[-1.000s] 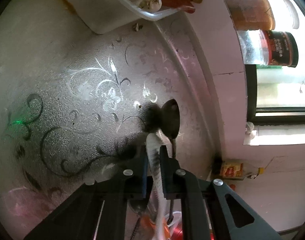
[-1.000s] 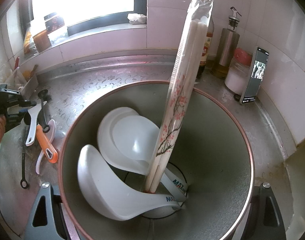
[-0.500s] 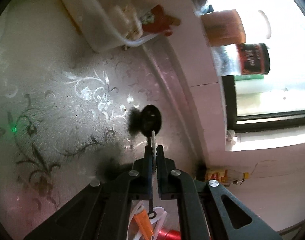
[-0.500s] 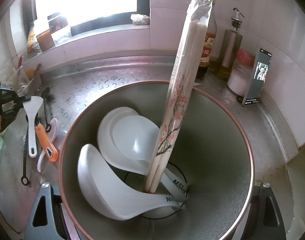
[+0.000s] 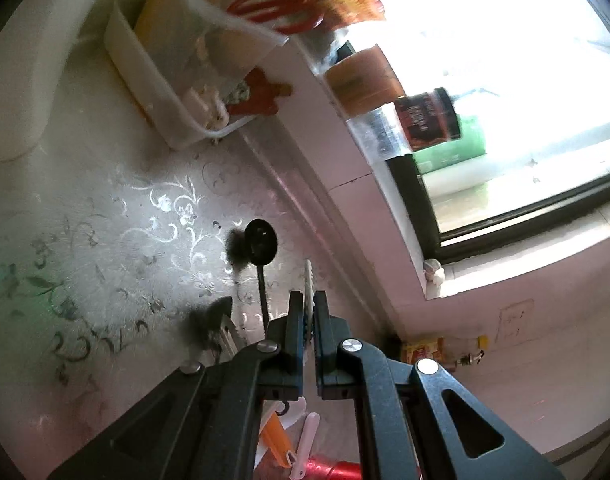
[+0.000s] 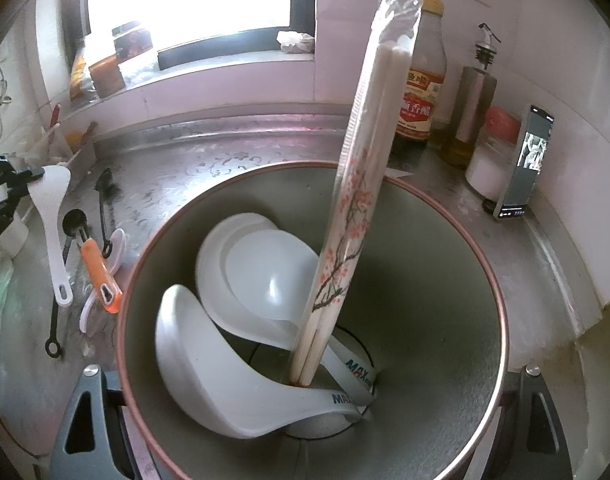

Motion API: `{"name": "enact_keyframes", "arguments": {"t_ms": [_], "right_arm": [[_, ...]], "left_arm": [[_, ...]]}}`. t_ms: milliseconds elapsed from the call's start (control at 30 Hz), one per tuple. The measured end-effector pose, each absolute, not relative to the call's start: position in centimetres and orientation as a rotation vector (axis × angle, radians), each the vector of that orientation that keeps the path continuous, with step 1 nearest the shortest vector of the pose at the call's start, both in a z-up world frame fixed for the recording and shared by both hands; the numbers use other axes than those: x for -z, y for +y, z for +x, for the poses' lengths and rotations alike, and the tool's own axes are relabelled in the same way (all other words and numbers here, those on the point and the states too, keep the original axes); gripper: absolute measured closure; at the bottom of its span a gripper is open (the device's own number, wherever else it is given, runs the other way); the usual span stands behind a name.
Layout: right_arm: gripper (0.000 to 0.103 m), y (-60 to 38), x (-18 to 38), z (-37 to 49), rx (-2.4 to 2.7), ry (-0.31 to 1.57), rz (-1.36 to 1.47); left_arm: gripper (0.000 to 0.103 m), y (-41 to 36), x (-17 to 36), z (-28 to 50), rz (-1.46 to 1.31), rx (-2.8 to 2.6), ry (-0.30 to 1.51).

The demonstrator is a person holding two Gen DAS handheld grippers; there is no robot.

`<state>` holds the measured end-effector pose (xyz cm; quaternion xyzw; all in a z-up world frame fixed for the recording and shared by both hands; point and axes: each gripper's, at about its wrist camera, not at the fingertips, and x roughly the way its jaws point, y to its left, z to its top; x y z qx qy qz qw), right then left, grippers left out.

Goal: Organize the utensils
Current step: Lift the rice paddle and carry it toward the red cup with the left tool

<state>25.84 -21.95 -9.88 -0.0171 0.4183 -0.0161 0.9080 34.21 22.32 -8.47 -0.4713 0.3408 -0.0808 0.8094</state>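
My left gripper (image 5: 309, 300) is shut on the white rice paddle (image 6: 51, 224), seen edge-on (image 5: 308, 280), and holds it above the counter. My right gripper's fingers (image 6: 85, 412) clasp a large metal utensil holder (image 6: 445, 280) that fills the right wrist view; its fingertips are hidden. Inside stand two white ladles (image 6: 209, 364) and wrapped chopsticks (image 6: 365, 184). On the counter lie a black measuring spoon (image 5: 261, 242), an orange-handled peeler (image 6: 99, 276), a pink spoon (image 6: 115, 246) and another black spoon (image 6: 103, 208).
A white plastic bin (image 5: 165, 80) stands at the counter's back. Jars (image 5: 425, 120) sit on the window sill. A sauce bottle (image 6: 421, 80), an oil dispenser (image 6: 471, 108), a white jar (image 6: 489, 168) and a propped phone (image 6: 523, 164) stand at the right wall.
My left gripper has lifted the white paddle off the counter and turned; the black spoon stays on the counter. The right gripper and the holder have barely moved.
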Motion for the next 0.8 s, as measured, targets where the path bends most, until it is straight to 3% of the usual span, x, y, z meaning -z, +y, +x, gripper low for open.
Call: {"name": "enact_keyframes", "arguments": {"t_ms": [800], "right_arm": [[0.013,-22.7,10.0,24.9,-0.023,0.834,-0.04]], "left_arm": [[0.099,15.8,-0.8,27.8,-0.753,0.124,0.607]]}}
